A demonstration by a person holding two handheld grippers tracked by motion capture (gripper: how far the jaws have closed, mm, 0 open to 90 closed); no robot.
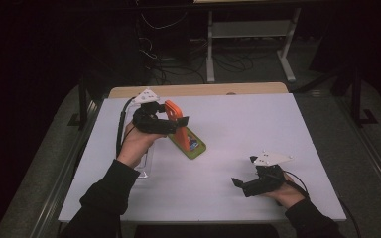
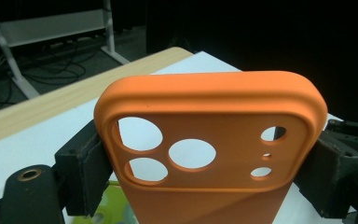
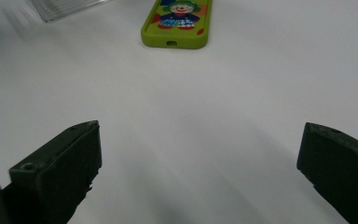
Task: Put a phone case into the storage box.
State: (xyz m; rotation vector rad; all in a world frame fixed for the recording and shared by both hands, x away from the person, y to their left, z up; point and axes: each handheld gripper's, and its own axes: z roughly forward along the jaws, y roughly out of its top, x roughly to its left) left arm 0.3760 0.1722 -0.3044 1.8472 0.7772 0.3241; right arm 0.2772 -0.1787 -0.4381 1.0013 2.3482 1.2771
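Note:
An orange phone case [image 1: 176,125] with camera cut-outs is held above the table, my left gripper [image 1: 164,121] shut on its two long sides. In the left gripper view the orange phone case [image 2: 209,140] stands between the two black pads [image 2: 91,172], camera holes toward the lens. A green phone case [image 1: 192,145] with a clown picture lies flat on the white table just below and right of the orange one; the green phone case [image 3: 178,23] also lies ahead in the right gripper view. My right gripper [image 1: 240,184] hovers low near the table's front right, jaws wide apart, nothing between them.
A clear plastic piece [image 1: 146,166] lies on the white table [image 1: 258,124] by the left hand; its corner [image 3: 63,7] is at the upper left of the right gripper view. A wooden strip [image 1: 198,89] borders the far edge. A white desk frame [image 1: 248,29] and cables stand beyond.

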